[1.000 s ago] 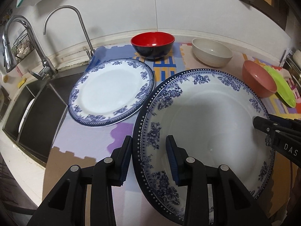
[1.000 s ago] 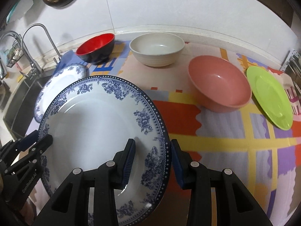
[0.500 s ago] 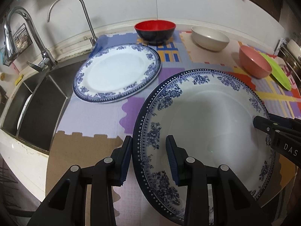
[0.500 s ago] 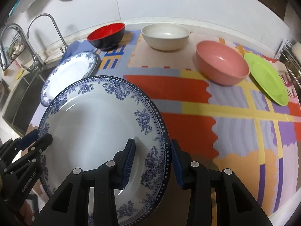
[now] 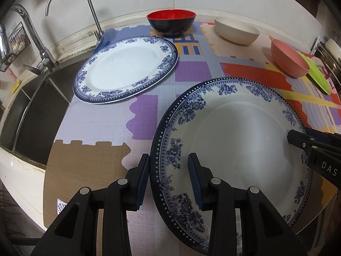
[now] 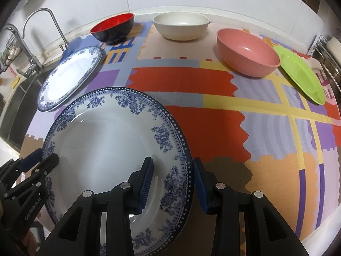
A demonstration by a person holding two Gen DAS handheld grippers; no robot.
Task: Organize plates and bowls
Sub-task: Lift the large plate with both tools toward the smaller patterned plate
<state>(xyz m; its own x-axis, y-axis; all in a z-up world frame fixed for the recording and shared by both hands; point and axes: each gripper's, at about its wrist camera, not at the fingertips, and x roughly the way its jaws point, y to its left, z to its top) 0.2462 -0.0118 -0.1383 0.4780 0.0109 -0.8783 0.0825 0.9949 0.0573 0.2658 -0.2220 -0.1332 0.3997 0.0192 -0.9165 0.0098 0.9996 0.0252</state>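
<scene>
While holding the blue-floral plate (image 5: 234, 138) clear of the patterned surface (image 5: 85, 166), pinches it from two sides. Left gripper (image 5: 168, 181) partly closed across the plate's left rim, one pad outside the edge and one inside over the well; right gripper (image 6: 172, 183) partly closed the same way across the right rim. Seems early in the sorting, with nothing stacked so far. Matching plate (image 5: 125, 70) lying flat and alone farther back on the left, beside the sink (image 5: 32, 117), apart from the held one. Red-and-black bowl (image 5: 171, 21), cream bowl (image 5: 236, 29) and pink bowl (image 5: 287, 57) standing separately along the back, none nested. Green plate (image 5: 317, 74) at the far right, just beside the pink bowl and partly hidden behind it in the left view. Probably left to do: setting the held plate on its twin, bringing the green plate to that pile, nesting the three bowls. Cannot tell from here where the finished piles belong.
</scene>
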